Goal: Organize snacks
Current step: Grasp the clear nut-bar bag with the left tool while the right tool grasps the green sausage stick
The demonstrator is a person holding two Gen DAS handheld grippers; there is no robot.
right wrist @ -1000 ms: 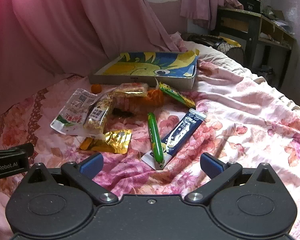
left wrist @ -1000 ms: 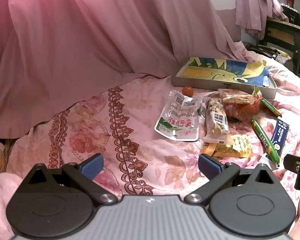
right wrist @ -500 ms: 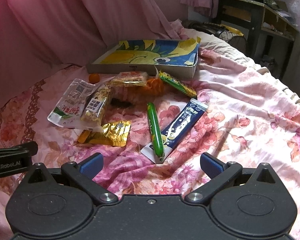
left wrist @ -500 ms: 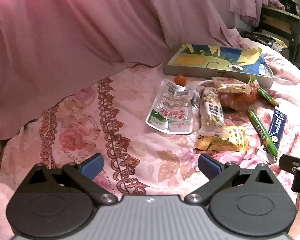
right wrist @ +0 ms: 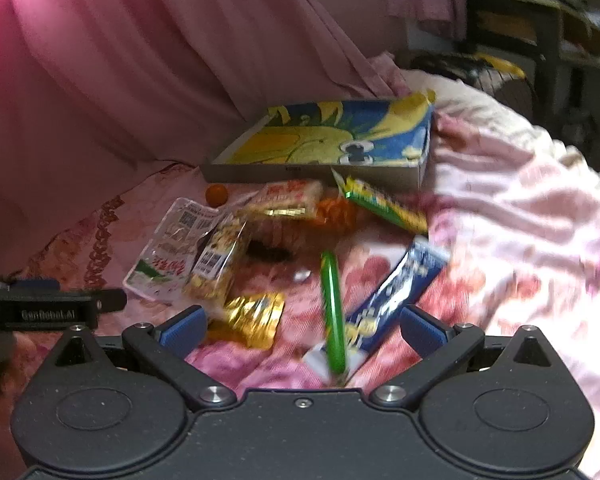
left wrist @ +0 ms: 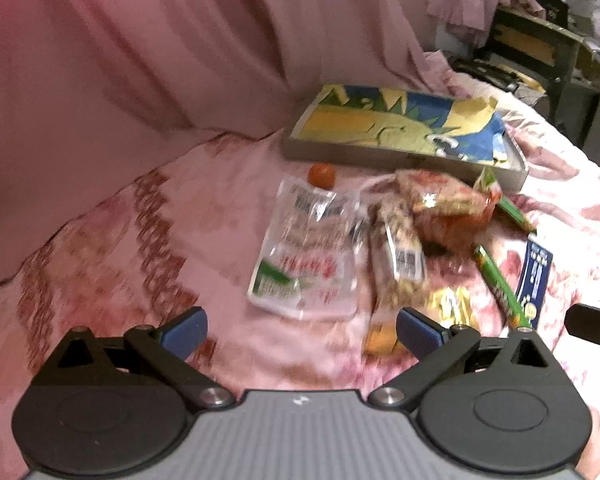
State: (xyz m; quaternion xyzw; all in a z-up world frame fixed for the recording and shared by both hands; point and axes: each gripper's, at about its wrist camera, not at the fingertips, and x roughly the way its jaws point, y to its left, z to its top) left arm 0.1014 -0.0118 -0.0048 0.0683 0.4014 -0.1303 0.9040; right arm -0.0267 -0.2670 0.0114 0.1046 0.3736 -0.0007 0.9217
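My left gripper (left wrist: 300, 330) is spread wide, its two blue-padded fingers (left wrist: 184, 330) well apart with nothing between them. My right gripper (right wrist: 300, 330) is spread just as wide and also holds nothing, blue pads (right wrist: 418, 330) facing each other across the gap. Both point forward and slightly down. From the left one I see the tip of the right at the right edge; from the right one, the left sits at the left edge.
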